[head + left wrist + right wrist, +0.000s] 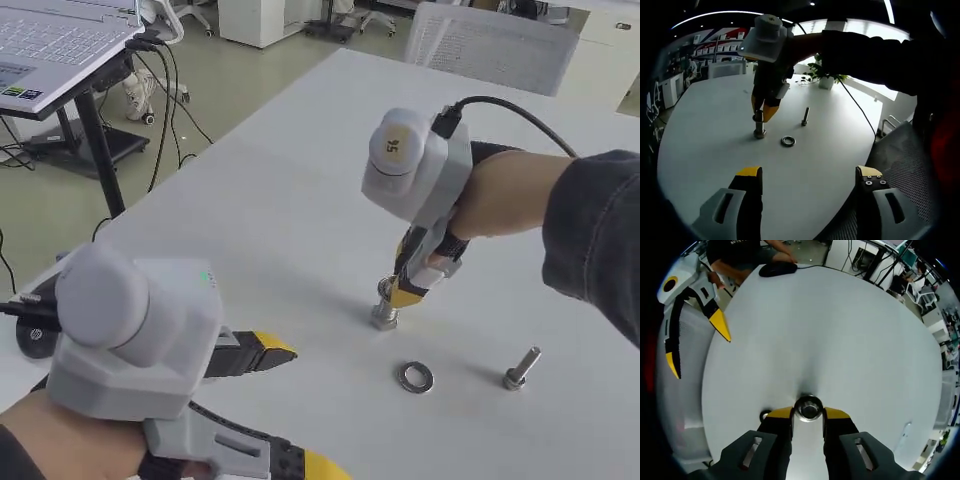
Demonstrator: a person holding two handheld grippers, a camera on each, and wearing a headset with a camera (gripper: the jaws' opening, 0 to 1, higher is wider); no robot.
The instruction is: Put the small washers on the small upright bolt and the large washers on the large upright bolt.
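The white table [300, 200] lay broad and bare, with ample room on every side. The left gripper [810, 172] hung wide open, well back from the work. The right gripper [408, 293] stood narrow, apparently pinching a large washer [809, 408] atop the large bolt [384, 312] — it wanted centring and levelling before release. The small bolt [521, 368] stood apart, with a loose washer [415, 377] lying between the bolts — neither obstructed.

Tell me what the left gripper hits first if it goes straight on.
Probably the loose washer flat on the table, nearly centred ahead of the open left gripper. Its height is unclear, so it might pass over.
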